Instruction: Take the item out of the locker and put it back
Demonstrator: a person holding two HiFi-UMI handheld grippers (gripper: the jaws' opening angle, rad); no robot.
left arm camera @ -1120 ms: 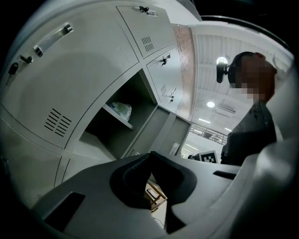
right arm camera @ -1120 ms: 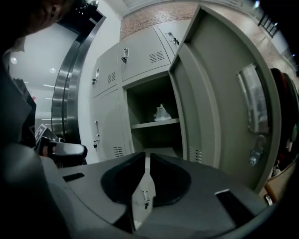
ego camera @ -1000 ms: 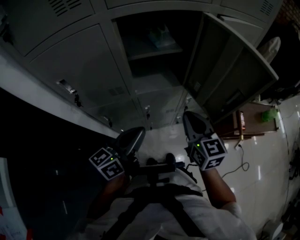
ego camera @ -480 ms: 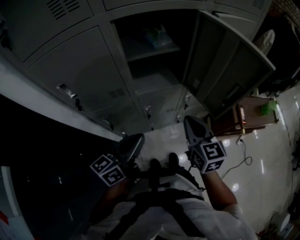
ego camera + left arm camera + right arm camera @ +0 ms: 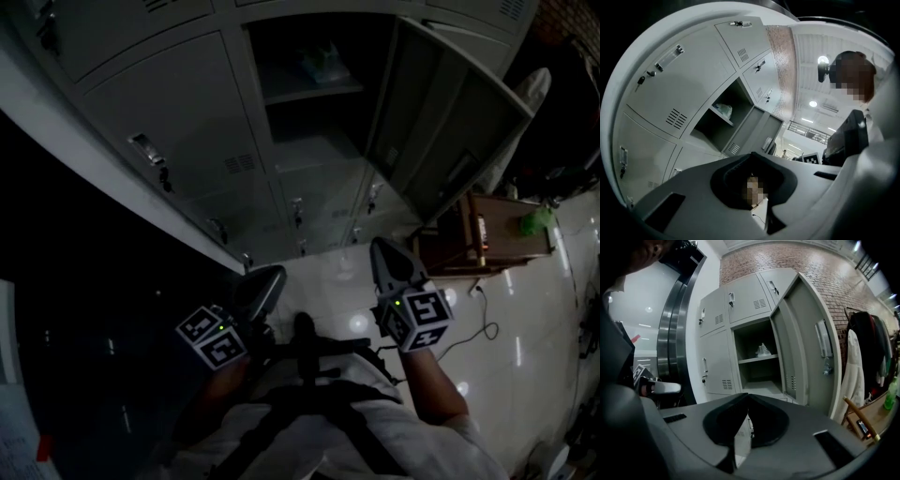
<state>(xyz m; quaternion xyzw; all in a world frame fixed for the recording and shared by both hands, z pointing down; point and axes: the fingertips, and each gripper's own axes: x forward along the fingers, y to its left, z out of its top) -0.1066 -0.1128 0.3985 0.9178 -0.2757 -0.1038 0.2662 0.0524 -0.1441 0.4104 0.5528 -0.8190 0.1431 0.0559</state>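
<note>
The task was judged to be at its first step, the approach, because nothing had been taken out yet. The left gripper (image 5: 266, 281) and the right gripper (image 5: 384, 251) were held low, close in front of the person, and each was seen with its jaws pressed together and with nothing between them. The item (image 5: 763, 350), a pale crumpled thing that looked like a bag, was lying on the shelf (image 5: 757, 359) of the open locker (image 5: 754, 380), ahead of both grippers and higher than them, well apart from their tips. The door (image 5: 806, 348) was swung out on the right side of the right gripper. For the next move, it was judged that one gripper had to be raised and carried forward to the shelf, that its jaws had to be opened before the item was reached, and that the edge of the door had to be avoided.
</note>
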